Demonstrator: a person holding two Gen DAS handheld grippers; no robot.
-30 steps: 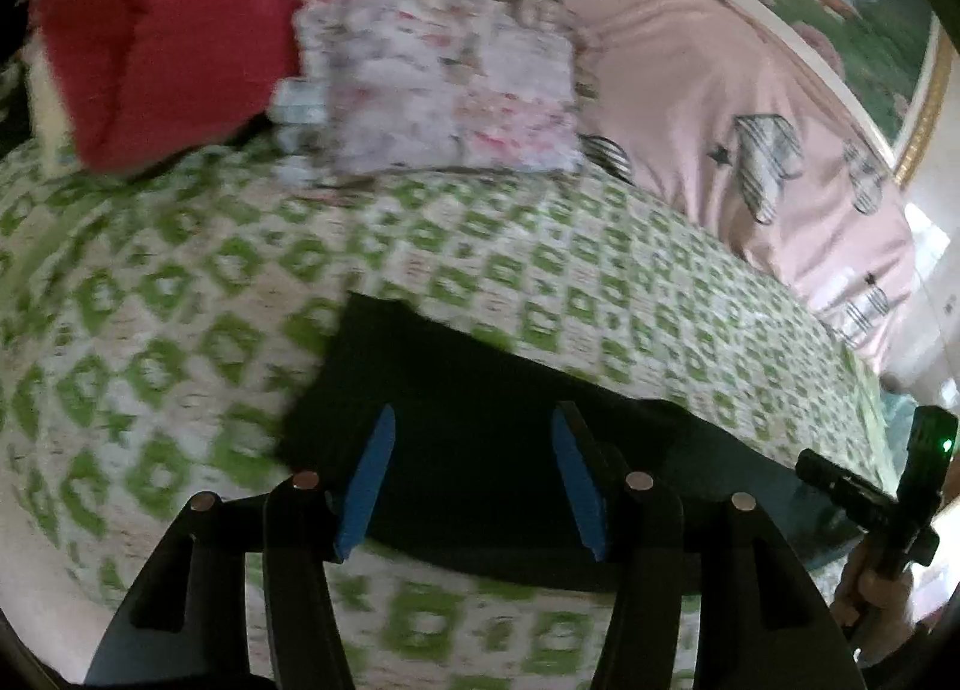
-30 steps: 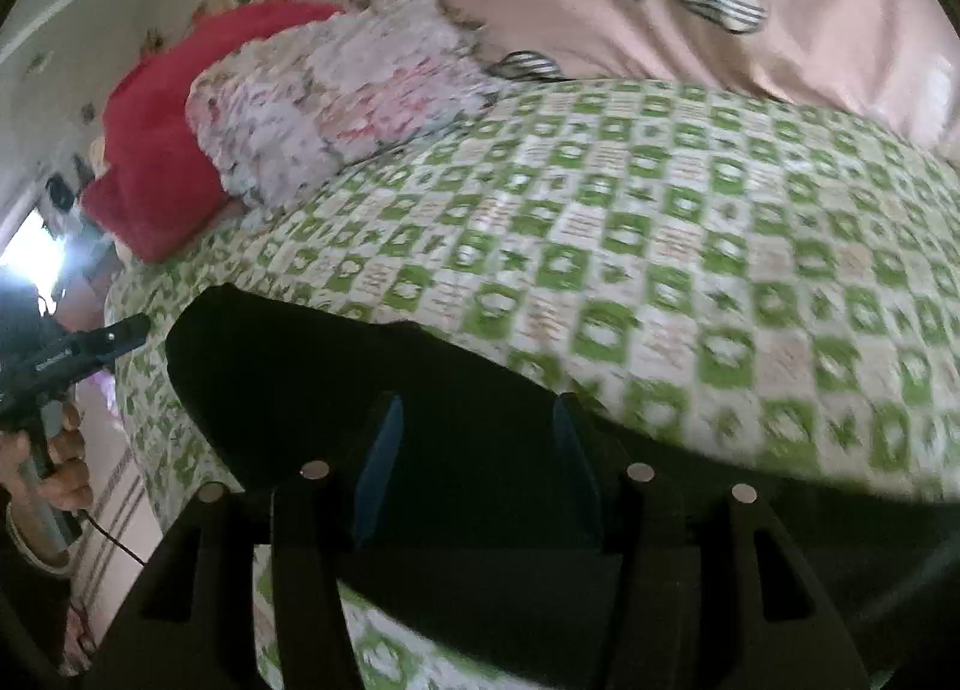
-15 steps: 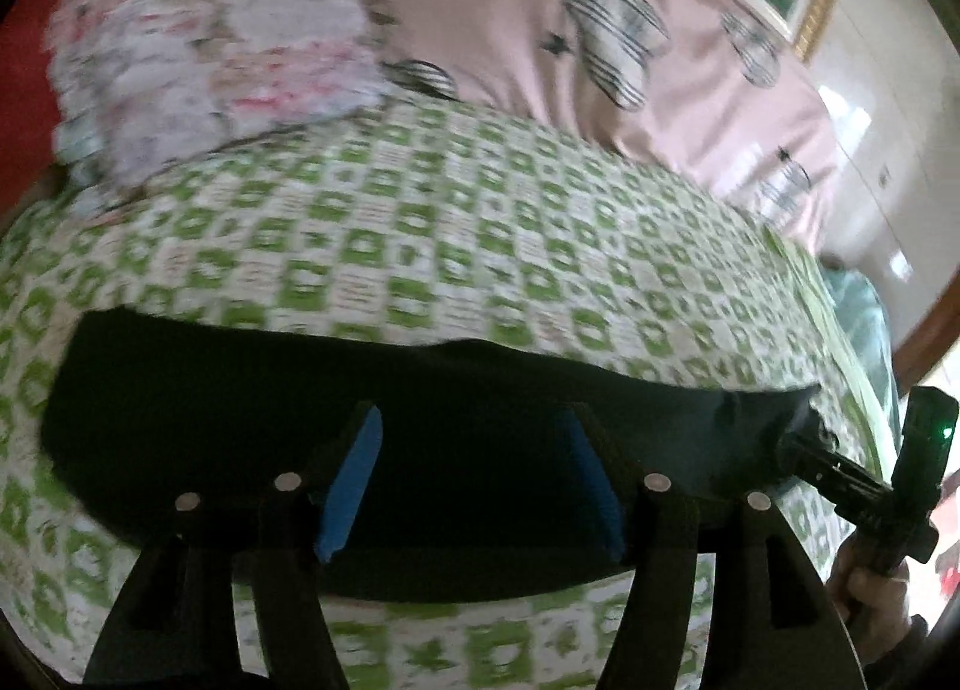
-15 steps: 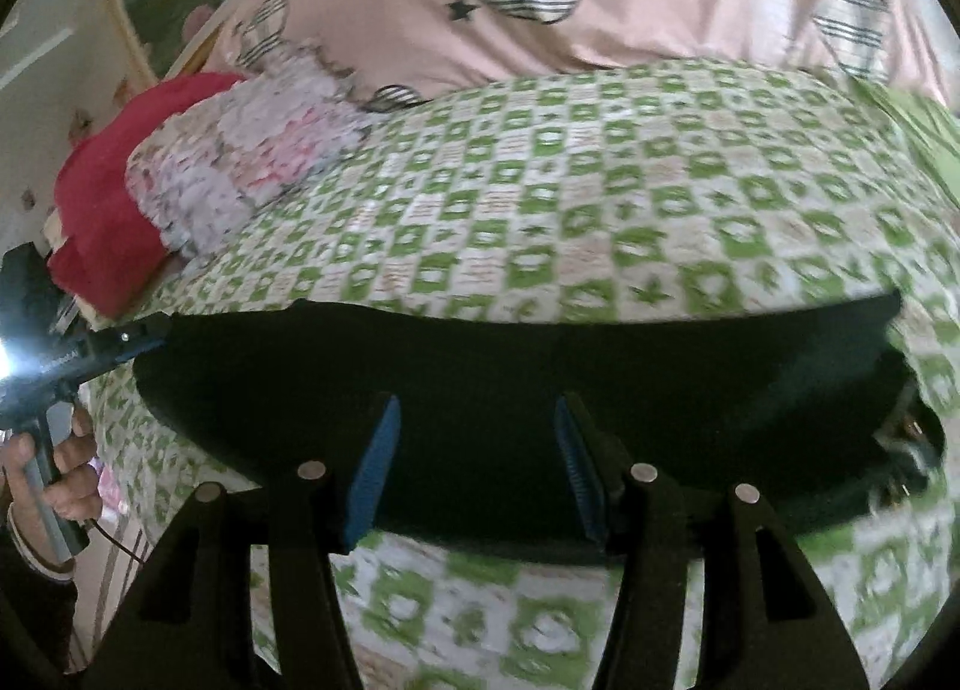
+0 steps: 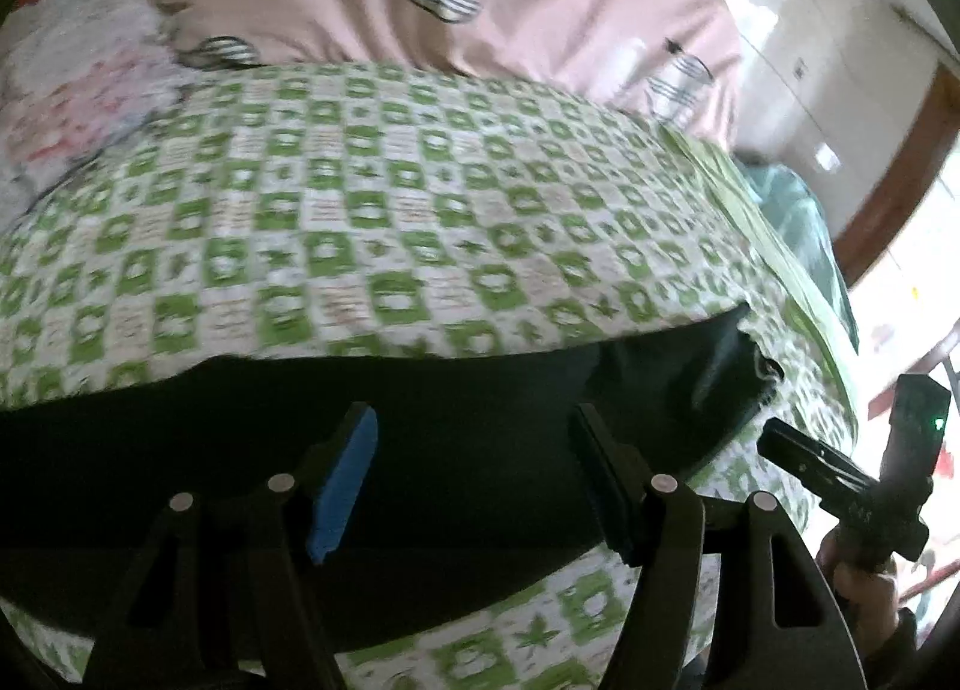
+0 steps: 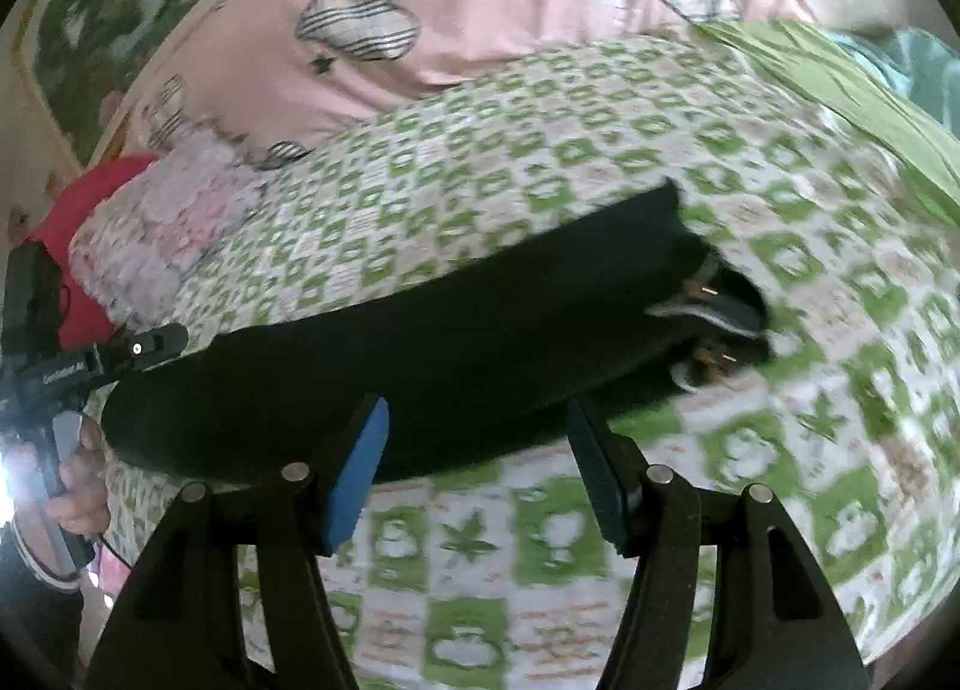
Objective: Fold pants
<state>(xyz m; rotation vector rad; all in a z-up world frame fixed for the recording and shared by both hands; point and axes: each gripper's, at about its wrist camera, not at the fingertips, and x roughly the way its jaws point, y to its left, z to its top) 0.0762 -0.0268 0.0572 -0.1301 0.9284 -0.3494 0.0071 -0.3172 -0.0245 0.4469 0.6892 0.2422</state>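
Pants (image 6: 420, 366): dark, lying as a long band on the checked sheet (image 6: 540, 558), just ahead of both tongs. Left tongs (image 5: 474, 480) released, jaws wide apart w/ dark cloth beneath them; contact can't be told. Right tongs (image 6: 474, 468) also released, over the near edge, waist end (image 6: 714, 318) w/ metal bits ahead to the right.

Prob. soft, light, floppy fabric; will sag and drag on the sheet, not fragile. Waist end looks thicker, stiffer. Best hold: pinch the ends or near-edge corners, all layers together, avoid grabbing sheet too.
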